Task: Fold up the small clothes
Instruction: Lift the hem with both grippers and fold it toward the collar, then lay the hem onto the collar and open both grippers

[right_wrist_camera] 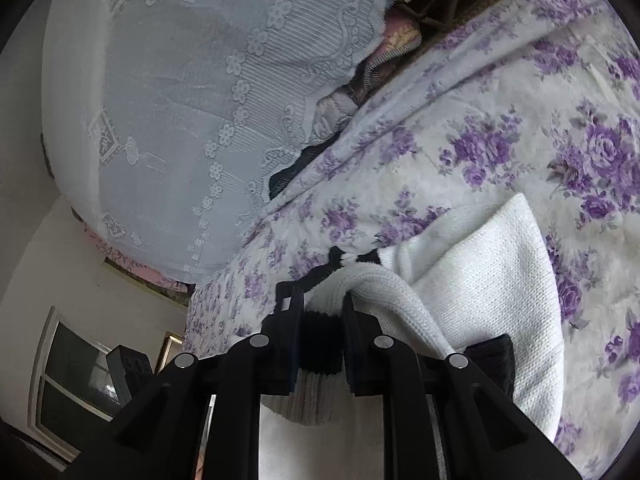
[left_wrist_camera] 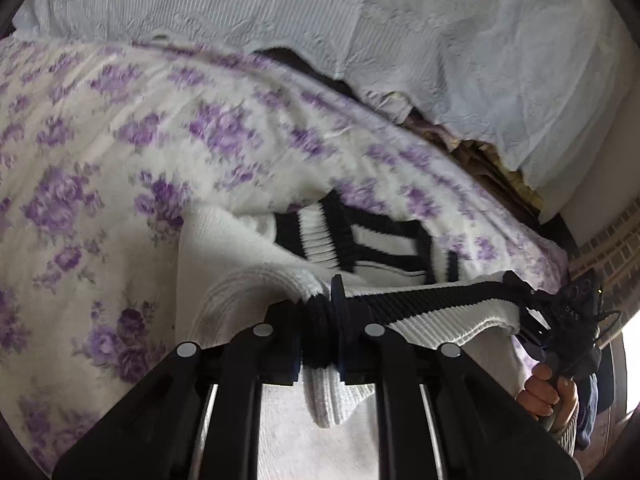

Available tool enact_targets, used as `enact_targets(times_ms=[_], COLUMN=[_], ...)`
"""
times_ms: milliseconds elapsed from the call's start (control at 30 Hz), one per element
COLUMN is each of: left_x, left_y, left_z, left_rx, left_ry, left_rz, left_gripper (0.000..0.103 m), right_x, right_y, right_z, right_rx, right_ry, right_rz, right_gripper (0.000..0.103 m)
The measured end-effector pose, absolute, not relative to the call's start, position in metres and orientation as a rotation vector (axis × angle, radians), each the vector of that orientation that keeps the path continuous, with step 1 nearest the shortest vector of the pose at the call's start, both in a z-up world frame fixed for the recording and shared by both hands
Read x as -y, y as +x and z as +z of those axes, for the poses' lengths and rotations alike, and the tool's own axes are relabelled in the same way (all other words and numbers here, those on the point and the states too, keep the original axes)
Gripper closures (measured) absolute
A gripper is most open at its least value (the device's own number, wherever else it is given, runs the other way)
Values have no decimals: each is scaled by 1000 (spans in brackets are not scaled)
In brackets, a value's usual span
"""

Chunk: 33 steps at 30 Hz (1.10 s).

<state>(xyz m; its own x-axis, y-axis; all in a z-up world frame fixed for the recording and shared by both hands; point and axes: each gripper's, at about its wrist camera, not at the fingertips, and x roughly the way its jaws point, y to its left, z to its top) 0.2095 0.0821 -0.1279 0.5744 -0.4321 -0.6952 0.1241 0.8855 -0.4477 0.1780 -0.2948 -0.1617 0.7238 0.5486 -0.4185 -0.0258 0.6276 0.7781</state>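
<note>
Both grippers clamp ribbed knit sweater [left_wrist_camera: 248, 248] hem | floral bedspread [left_wrist_camera: 100, 140], seemingly quilted

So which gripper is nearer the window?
Right. The right gripper holds the sweater hem with the window off to its side; the left gripper grips the same hem further along, on the side away from the window.

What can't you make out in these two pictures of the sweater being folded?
- Left wrist view: the white sweater's full outline, cut off behind the left hand-held gripper; its striped part is motion-blurred.
- Right wrist view: the dark item under the lace cover, mostly hidden.
- Left wrist view: the person's hand, partly cut off.
</note>
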Motion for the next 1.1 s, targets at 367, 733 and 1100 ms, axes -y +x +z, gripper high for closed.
enact_targets(times_ms=[367, 733, 1100], left_x=[-117, -112, -51], left_y=[194, 141, 182], left_z=[-119, -118, -124], left_rx=[-798, -843, -884], left_ry=[-515, -284, -41], left_rz=[-369, -305, -202], left_gripper=[78, 49, 34], right_x=[320, 251, 218], right_y=[150, 102, 170], right_z=[-132, -114, -132], right_rx=[-520, -653, -799], right_ry=[884, 428, 212], right_rz=[454, 542, 281], right_gripper=[44, 78, 83])
